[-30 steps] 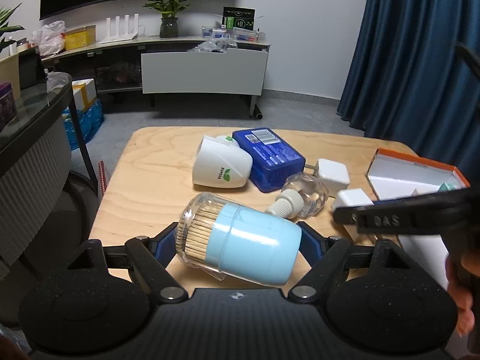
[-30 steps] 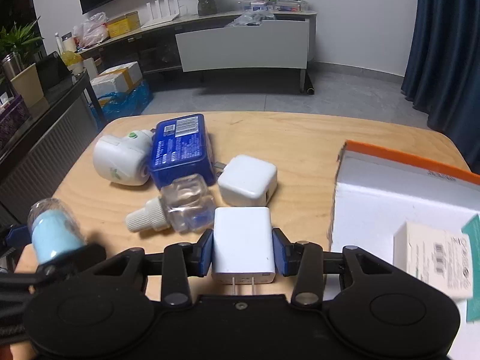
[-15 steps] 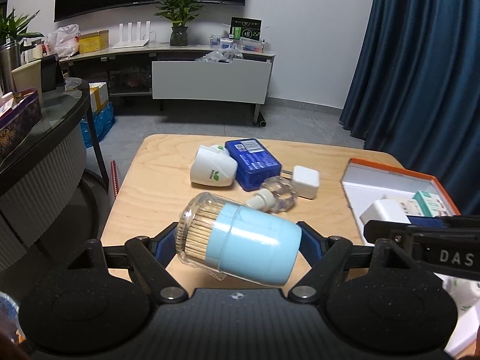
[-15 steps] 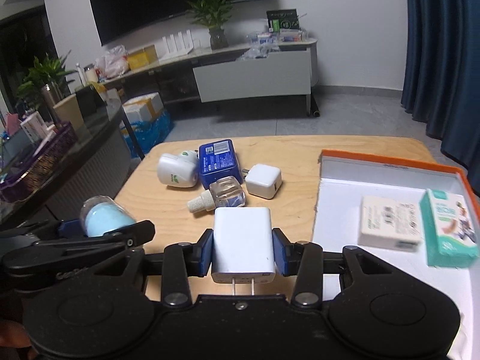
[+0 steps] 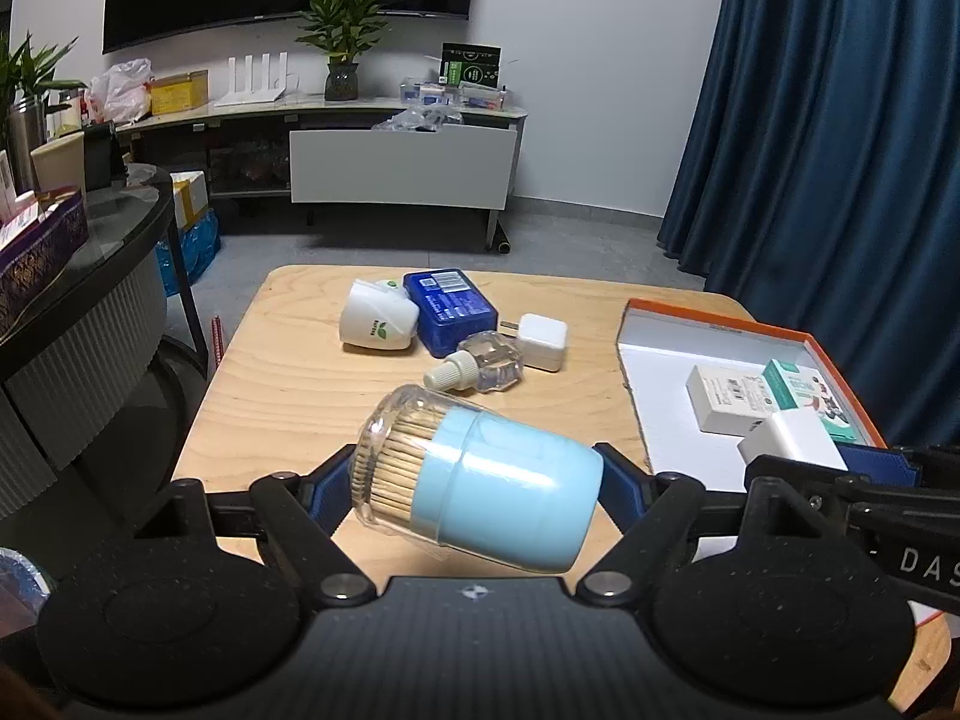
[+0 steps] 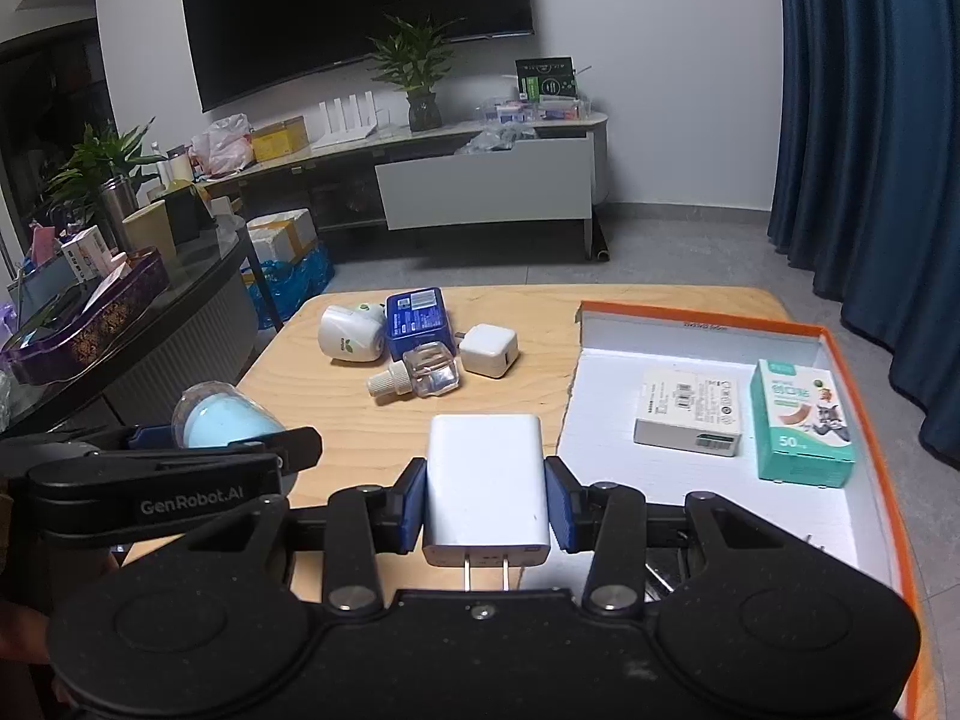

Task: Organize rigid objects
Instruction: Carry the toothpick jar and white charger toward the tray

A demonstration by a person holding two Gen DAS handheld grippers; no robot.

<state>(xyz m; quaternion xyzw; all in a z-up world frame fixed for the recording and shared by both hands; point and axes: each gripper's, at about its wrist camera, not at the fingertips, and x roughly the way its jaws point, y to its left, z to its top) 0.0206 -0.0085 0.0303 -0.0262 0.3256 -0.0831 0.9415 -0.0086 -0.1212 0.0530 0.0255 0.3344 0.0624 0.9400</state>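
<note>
My left gripper (image 5: pixel 477 480) is shut on a light blue toothpick jar (image 5: pixel 480 480) with a clear cap, held tilted above the wooden table (image 5: pixel 288 396). The jar also shows in the right wrist view (image 6: pixel 225 423). My right gripper (image 6: pixel 486 501) is shut on a white plug charger (image 6: pixel 486 489), held above the left edge of the orange-rimmed white box (image 6: pixel 690 354). The charger shows in the left wrist view (image 5: pixel 792 441) over the box (image 5: pixel 660 348). The box holds a white carton (image 6: pixel 687 411) and a green carton (image 6: pixel 801 420).
On the table lie a white plug-in diffuser (image 5: pixel 378 324), a blue case (image 5: pixel 450 309), a clear refill bottle (image 5: pixel 480 363) and a small white charger (image 5: pixel 543 339). A dark side table (image 6: pixel 120 300) stands to the left. A TV cabinet and blue curtain stand behind.
Both grippers have risen and pulled back from the table with their loads. The right gripper has carried the white charger rightward over the box edge.
</note>
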